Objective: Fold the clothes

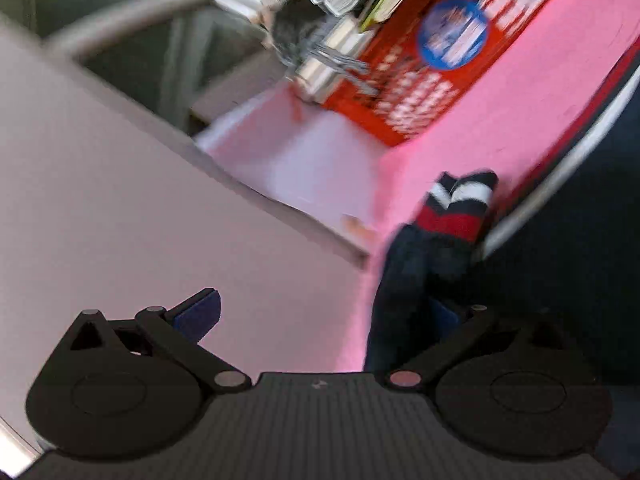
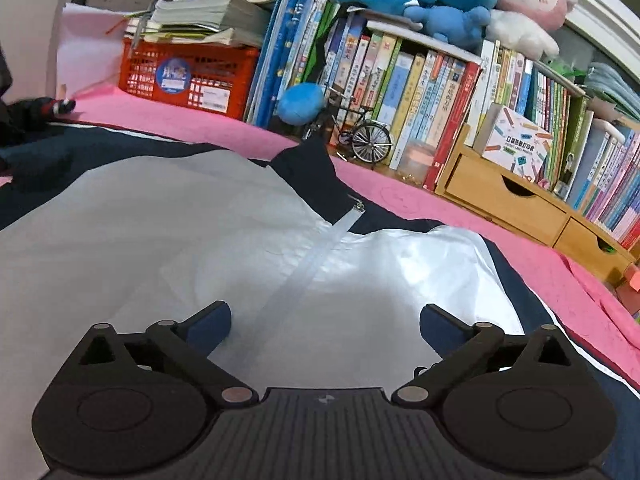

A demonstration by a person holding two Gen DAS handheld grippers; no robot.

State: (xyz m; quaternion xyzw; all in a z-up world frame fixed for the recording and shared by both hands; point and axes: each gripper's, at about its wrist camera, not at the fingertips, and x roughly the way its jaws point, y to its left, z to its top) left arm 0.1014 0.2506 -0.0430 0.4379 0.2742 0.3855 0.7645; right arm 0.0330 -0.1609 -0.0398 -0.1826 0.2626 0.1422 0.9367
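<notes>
The dark blue jacket with shiny silver lining (image 2: 168,240) lies spread open on pink cloth, its zipper (image 2: 316,252) showing.

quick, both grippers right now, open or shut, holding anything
left gripper: open, nothing between its pads, beside the jacket's striped cuff
right gripper: open wide over the jacket's silver lining, gripping nothing

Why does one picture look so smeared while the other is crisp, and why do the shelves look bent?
Left wrist view: motion blur smears the red crate and the jacket cuff. Right wrist view: sharp, book spines readable, soft sheen on the jacket's silver lining. Both: the fisheye lens curves straight edges near the borders.
</notes>
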